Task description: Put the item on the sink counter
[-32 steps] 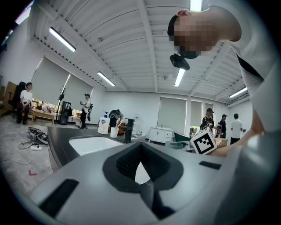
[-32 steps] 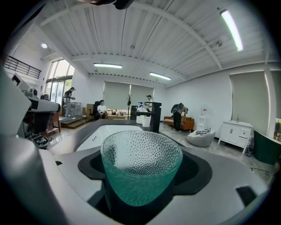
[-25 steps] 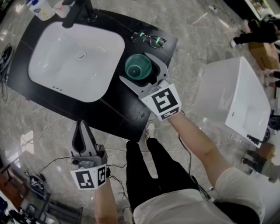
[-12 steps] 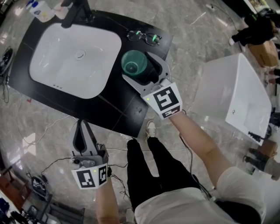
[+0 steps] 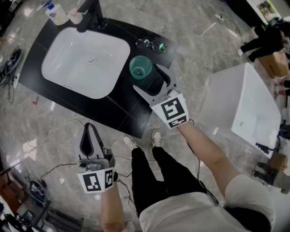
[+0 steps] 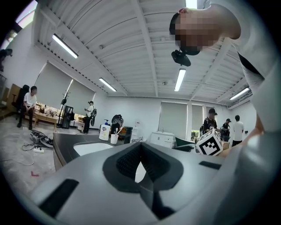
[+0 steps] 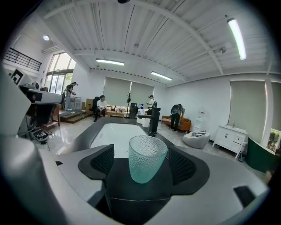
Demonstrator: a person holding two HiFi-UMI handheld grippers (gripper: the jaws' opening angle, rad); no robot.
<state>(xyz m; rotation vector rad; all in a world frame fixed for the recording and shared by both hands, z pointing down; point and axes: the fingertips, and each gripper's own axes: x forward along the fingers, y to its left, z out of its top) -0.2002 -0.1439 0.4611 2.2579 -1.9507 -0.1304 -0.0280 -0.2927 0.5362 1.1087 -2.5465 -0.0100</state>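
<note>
Top of faucet point(image 5: 94, 13) is cut off by the head view's upper edge. The bottle point(image 5: 56, 13) beside it is too small to read. In the left gripper view, that gripper's own body hides most of the counter point(image 5: 121, 105). Cannot tell whether the right-hand pad touches the cup point(image 5: 140, 68): the gap there is very thin, while the gap on the other side is plain.

Right gripper point(image 5: 146, 77): jaws wide, not clamped. The cup stands upright between them on the counter, near its right edge, between the basin point(image 5: 86, 63) and the glasses point(image 5: 152, 44) at the far right corner.

Left gripper point(image 5: 90, 129): jaws together, tips meeting, nothing between. It is off the counter, over the floor point(image 5: 54, 131) past the near edge.
</note>
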